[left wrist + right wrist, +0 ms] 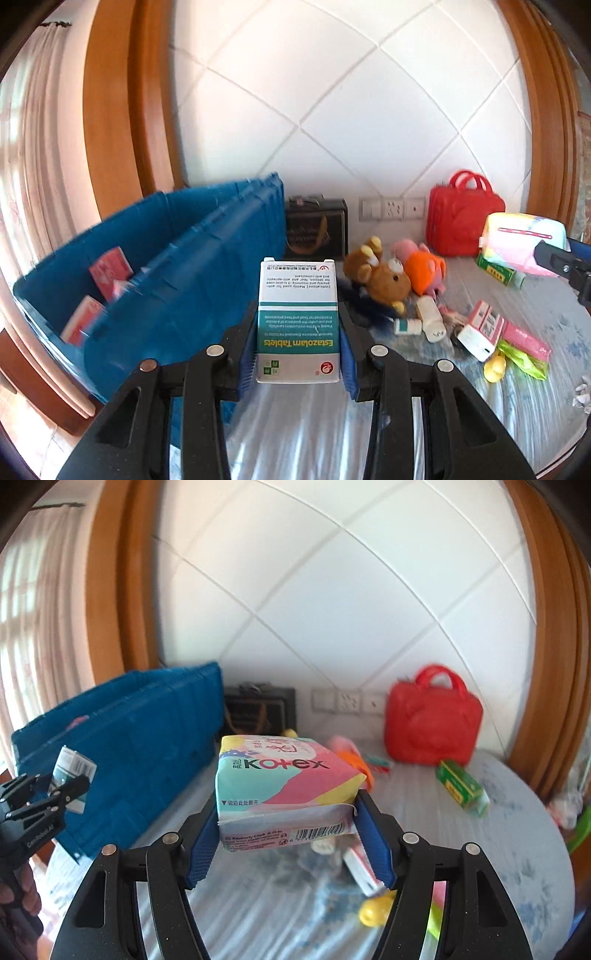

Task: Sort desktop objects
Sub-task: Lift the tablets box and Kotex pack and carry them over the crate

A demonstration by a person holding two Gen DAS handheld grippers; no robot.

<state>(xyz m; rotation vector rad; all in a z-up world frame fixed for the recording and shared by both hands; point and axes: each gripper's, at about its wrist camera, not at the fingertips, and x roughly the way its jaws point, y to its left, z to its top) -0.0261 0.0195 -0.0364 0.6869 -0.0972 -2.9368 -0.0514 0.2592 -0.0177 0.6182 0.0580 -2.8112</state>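
My left gripper [298,339] is shut on a white and teal Estazolam tablet box [298,314], held above the table next to the blue bin [177,266]. The same box [72,771] and the left gripper [55,794] show at the left of the right wrist view, in front of the blue bin [140,731]. My right gripper [286,834] is shut on a pastel Kotex pack [284,779], lifted over the table. That pack [517,240] appears at the right edge of the left wrist view.
Red boxes [110,273] lie inside the bin. On the table lie a brown plush bear [384,280], an orange and pink plush [424,269], a red bag [461,218], a green box [461,786], a white bottle [430,319], a yellow item [375,910] and small packets. A dark box [317,229] stands by the wall.
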